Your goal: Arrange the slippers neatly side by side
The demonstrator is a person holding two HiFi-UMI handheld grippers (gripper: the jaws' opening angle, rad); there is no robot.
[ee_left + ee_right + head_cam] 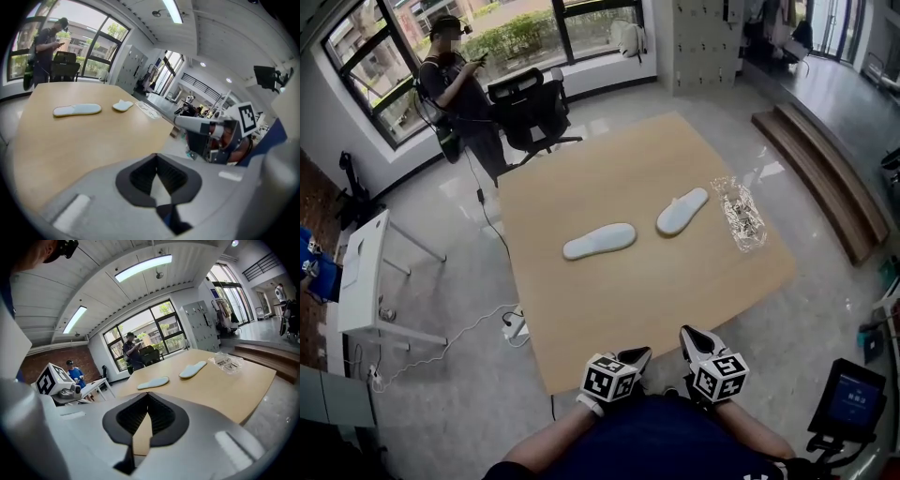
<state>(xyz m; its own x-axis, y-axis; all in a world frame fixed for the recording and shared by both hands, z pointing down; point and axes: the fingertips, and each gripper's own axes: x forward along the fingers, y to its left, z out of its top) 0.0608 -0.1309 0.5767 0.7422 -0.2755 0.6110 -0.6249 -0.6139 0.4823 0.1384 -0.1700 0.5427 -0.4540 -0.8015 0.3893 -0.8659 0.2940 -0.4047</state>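
Observation:
Two pale slippers lie apart on the wooden table (581, 300). The left slipper (599, 241) (77, 109) (153, 383) lies sole up near the middle. Further right and angled away rests the right slipper (682, 211) (123, 106) (192, 369). My left gripper (637, 356) (157, 190) and right gripper (694, 336) (143, 434) hover at the table's near edge, close to my body. Both are shut with nothing between the jaws, well short of the slippers.
A crumpled clear plastic bag (741, 214) (227, 363) lies at the table's right edge. A person (461, 94) stands beyond the far corner beside a black office chair (532, 114). A white side table (364, 272) and cables are on the floor to the left.

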